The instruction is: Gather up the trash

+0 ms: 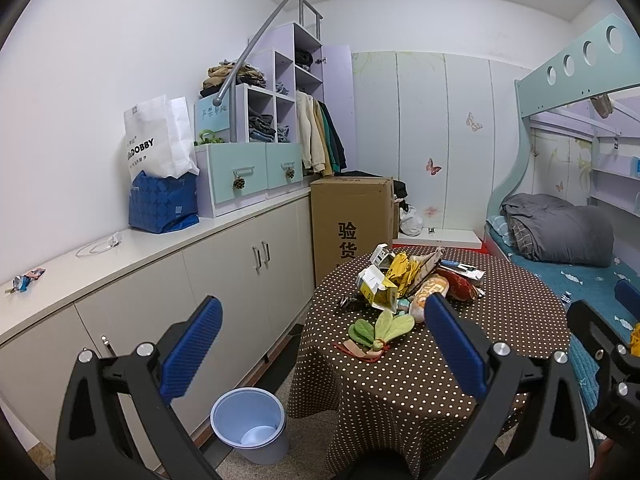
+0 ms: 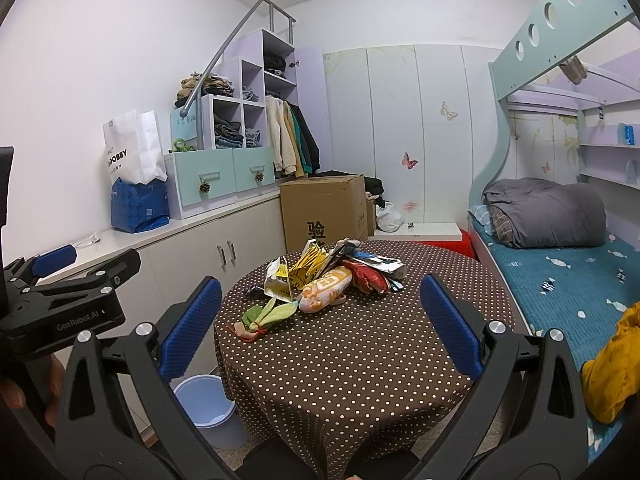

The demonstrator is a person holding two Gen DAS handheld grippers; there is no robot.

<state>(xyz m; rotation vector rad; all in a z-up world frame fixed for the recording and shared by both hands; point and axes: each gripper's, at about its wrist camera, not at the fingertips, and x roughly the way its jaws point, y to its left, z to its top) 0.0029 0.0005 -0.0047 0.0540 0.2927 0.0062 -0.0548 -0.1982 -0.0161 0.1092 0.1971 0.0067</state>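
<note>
A heap of trash [image 1: 416,280] lies on the far half of the round table [image 1: 420,376], which wears a brown cloth with pale dots. In the left wrist view the heap sits just right of centre, above and between the two blue fingers [image 1: 192,344], nearer the right-hand one, whose tip overlaps the heap's lower edge in the frame. The right wrist view puts the heap [image 2: 328,276] at centre, above the gap between its own fingers [image 2: 450,322].

In the heap are a yellow and white carton [image 1: 378,290], crumpled yellow wrappers [image 1: 402,270], an orange and white snack bag [image 1: 430,290] and a red packet [image 1: 460,286]. A green leaf-shaped soft toy [image 1: 378,330] lies on the cloth just in front of it, toward the lower left.

The left gripper [image 1: 320,350] has its fingers spread wide with nothing between them, well short of the heap. The right gripper [image 2: 320,326] is likewise spread wide and empty over the near part of the table.

A pale blue bin [image 1: 250,424] stands on the floor at the lower left of the table, beside the cream cabinet [image 1: 224,280]. Behind the table is a cardboard box [image 1: 352,216]. On the right side of the frame runs a bed [image 1: 560,240] with a folded grey quilt.
</note>
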